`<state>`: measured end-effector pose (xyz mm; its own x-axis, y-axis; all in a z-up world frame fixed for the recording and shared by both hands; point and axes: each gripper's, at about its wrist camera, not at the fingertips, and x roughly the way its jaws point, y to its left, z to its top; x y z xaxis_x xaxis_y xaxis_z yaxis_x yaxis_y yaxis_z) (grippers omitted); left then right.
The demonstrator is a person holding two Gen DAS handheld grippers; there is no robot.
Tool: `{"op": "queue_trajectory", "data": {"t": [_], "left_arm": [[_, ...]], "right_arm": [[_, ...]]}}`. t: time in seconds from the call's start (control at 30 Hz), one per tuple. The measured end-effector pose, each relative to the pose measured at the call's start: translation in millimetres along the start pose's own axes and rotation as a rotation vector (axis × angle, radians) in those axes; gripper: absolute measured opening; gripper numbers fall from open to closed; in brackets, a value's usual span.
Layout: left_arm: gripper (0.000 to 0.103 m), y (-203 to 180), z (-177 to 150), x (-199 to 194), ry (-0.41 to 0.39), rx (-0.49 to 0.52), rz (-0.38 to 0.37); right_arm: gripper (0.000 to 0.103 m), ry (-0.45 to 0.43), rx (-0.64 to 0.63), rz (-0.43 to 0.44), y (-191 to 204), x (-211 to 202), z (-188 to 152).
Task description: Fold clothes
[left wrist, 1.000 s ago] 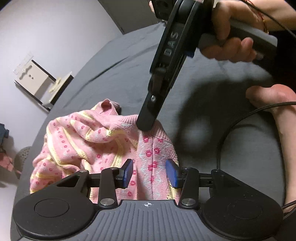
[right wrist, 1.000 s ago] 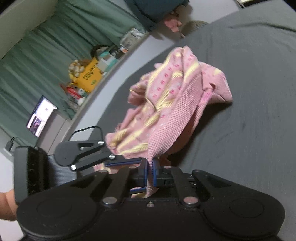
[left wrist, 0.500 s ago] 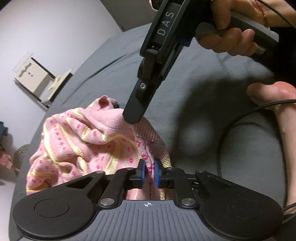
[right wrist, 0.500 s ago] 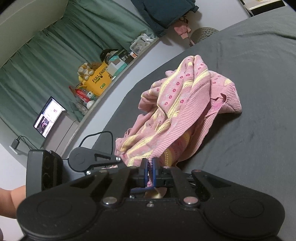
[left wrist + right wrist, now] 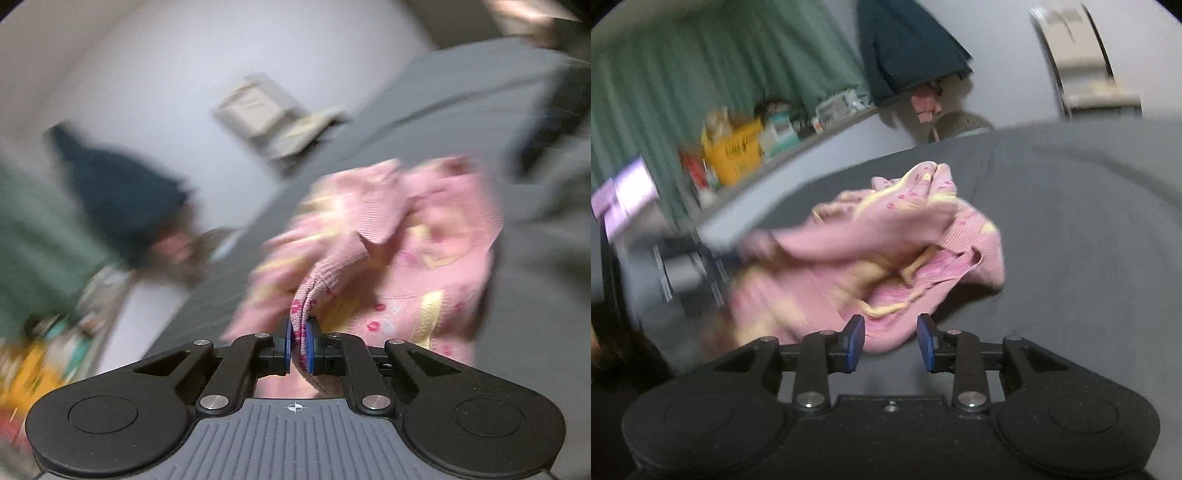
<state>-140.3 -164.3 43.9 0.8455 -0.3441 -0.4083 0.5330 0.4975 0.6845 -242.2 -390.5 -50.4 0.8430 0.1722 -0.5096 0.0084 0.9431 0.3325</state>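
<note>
Around me, a green curtain (image 5: 701,74) hangs behind a cluttered ledge (image 5: 798,147) where I can pick out a yellow bag (image 5: 737,157) and some blurred boxes and packets, with a lit screen (image 5: 622,195) off to the left. A dark blue garment (image 5: 908,48) hangs on the pale wall (image 5: 147,74), something small and pink (image 5: 925,103) dangling under it. A white wall fixture (image 5: 1082,59) sits further right, and grey bedding (image 5: 1089,229) spreads below it all.

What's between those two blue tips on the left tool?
A fold of the pink sweater, pinched in the left tool; the left wrist view shows it.
</note>
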Motion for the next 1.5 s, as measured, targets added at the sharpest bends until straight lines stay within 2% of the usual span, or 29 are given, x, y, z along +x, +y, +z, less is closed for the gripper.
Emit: {"op": "queue_trajectory", "data": {"t": [0.07,0.13,0.27,0.33,0.5,0.6,0.73,0.87,1.0,1.13,1.2,1.27,1.4,1.5], "left_arm": [[0.010,25,-8,13,0.038,-0.086,0.133],[0.010,49,-20,27,0.080,-0.171,0.229],[0.010,66,-43,42,0.122,-0.243,0.286],[0.010,67,-50,45,0.141,-0.255,0.284],[0.010,80,-67,52,0.170,-0.326,0.297],[0.010,98,-88,54,0.189,-0.403,0.319],[0.010,115,-108,57,0.208,-0.492,0.332],[0.010,120,-117,62,0.203,-0.512,0.322],[0.010,121,-121,62,0.197,-0.528,0.312],[0.010,119,-123,60,0.195,-0.531,0.304],[0.010,120,-122,60,0.193,-0.537,0.300],[0.010,120,-123,61,0.193,-0.543,0.296],[0.010,120,-124,62,0.196,-0.550,0.290],[0.010,121,-123,62,0.193,-0.555,0.286]], "right_arm": [[0.031,-0.024,-0.088,-0.066,11,2,0],[0.031,-0.047,-0.138,-0.131,17,3,4],[0.032,-0.091,-0.186,-0.224,19,12,34],[0.032,-0.066,-0.243,-0.250,19,31,58],[0.031,0.061,-0.535,-0.247,36,104,108],[0.031,0.109,-0.816,-0.201,61,132,113],[0.031,0.166,-1.324,-0.172,92,152,93],[0.031,0.218,-1.735,-0.119,105,161,77],[0.031,0.336,-1.967,-0.054,107,174,78],[0.029,0.445,-2.043,0.000,105,188,83],[0.019,0.476,-2.051,0.020,104,194,84],[0.015,0.502,-2.060,0.037,104,199,85],[0.013,0.473,-2.082,0.035,102,195,84],[0.009,0.428,-2.039,0.023,100,184,86]]}}
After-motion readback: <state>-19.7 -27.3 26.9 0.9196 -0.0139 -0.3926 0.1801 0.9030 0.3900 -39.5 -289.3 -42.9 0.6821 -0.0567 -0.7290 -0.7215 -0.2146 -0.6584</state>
